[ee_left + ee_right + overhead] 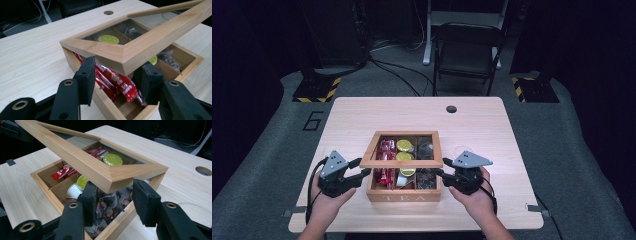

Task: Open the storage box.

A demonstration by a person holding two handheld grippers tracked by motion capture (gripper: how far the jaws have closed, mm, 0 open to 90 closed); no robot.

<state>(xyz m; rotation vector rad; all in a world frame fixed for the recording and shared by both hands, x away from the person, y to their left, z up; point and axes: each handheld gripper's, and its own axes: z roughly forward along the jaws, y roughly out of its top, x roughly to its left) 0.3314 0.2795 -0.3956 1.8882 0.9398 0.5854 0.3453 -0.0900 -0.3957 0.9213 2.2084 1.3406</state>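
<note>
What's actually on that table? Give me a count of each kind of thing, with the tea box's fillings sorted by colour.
Wooden tea box with a glass lid: 1
Handheld grippers: 2, left and right
Green-topped pods: 3 visible
Red packets: a bunch, too overlapped to count
Dark tea bags: a heap, uncountable
Total: 6 countable things, plus the packets and bags.

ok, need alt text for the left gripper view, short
Seen along the left gripper, its two black jaws stand open under a corner of the raised glass-paned lid of a wooden tea box. Red packets lie in the near compartment, and a green-topped pod shows through the glass, all on a light wooden table.
</note>
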